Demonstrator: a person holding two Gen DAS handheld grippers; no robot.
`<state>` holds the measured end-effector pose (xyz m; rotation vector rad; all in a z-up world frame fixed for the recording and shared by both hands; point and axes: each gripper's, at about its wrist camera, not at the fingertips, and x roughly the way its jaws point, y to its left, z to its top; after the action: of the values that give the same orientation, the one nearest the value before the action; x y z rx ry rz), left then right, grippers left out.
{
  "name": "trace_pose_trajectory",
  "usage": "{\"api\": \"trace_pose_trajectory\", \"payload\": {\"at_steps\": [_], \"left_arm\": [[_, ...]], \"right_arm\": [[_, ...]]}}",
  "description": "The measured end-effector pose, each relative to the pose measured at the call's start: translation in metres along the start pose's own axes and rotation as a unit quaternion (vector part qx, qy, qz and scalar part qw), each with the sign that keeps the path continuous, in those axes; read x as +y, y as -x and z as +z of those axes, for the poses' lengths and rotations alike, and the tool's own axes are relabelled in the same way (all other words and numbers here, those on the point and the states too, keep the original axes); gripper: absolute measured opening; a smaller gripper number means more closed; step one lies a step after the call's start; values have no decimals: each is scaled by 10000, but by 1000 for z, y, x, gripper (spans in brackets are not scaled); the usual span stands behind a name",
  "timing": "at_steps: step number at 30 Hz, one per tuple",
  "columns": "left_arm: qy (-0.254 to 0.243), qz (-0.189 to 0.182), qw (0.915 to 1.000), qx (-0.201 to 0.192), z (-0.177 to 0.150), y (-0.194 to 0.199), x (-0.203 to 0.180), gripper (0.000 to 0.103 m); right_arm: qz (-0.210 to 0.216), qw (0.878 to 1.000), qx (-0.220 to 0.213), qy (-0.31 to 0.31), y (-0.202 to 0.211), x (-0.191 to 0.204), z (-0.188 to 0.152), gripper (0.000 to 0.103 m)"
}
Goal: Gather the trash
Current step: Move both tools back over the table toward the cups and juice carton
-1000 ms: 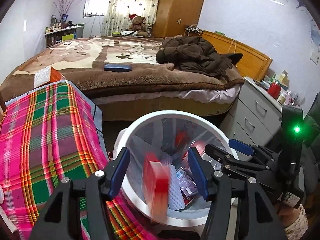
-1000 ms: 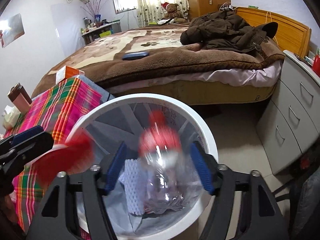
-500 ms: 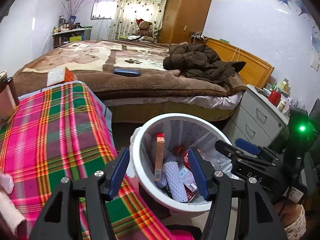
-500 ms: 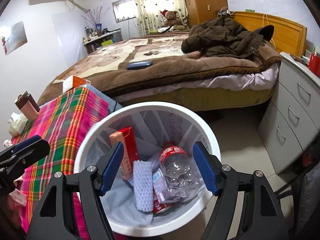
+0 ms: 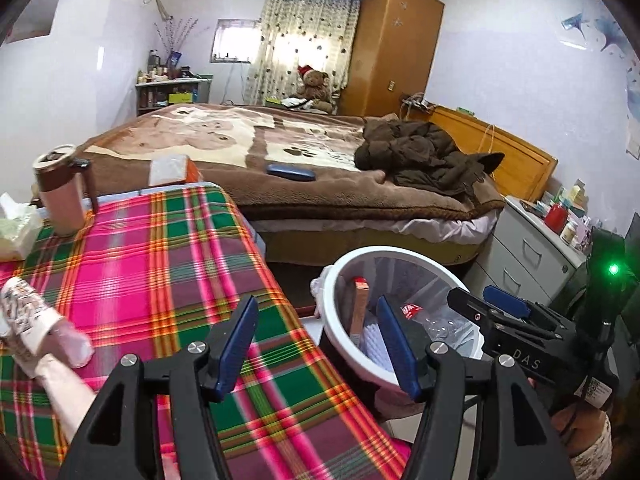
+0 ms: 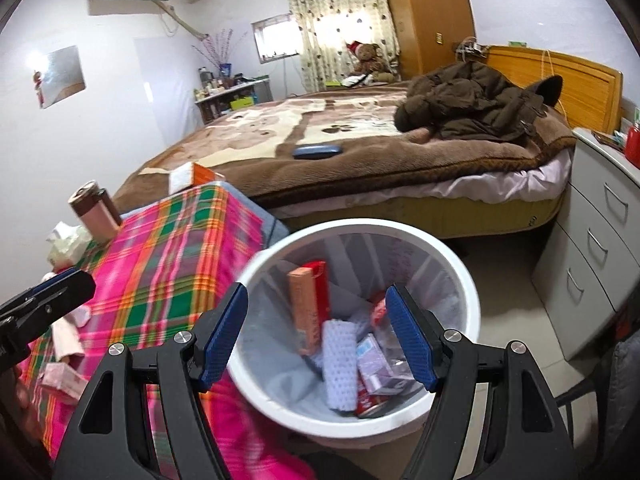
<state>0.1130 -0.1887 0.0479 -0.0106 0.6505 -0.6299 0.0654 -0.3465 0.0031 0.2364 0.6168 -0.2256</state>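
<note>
Both grippers have pulled back and up from the bin (image 6: 460, 272), where the dropped box (image 6: 308, 304) and bottle (image 5: 432, 320) now lie; left gripper (image 5: 316, 344) and right gripper (image 6: 316, 336) stand spread and empty. Only the left view shows a crumpled wrapper (image 5: 24, 312) on the plaid table (image 5: 160, 264); only the right view looks into the bin. Bin rim touches the table's right edge, with bare floor (image 6: 516, 320) at far right.

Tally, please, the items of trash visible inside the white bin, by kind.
Boxes: 2, a tall orange-red box and a small purple carton
Foam: 1, a white foam net sleeve
Bottles: 1, a clear plastic bottle
Cans: 1, what looks like a red can
Total: 5 visible; more may lie underneath.
</note>
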Motion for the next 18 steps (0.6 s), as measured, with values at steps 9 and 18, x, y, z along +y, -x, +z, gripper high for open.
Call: {"api": "trace_pose_trajectory", "payload": {"at_steps": [9, 18], "left_arm": [[273, 396, 9986, -198, -16, 36, 41, 66], [663, 979, 9923, -374, -31, 72, 95, 70]], "right_arm": [[527, 9982, -56, 287, 9, 37, -9, 73], [1138, 9914, 167, 627, 2, 82, -24, 73]]}}
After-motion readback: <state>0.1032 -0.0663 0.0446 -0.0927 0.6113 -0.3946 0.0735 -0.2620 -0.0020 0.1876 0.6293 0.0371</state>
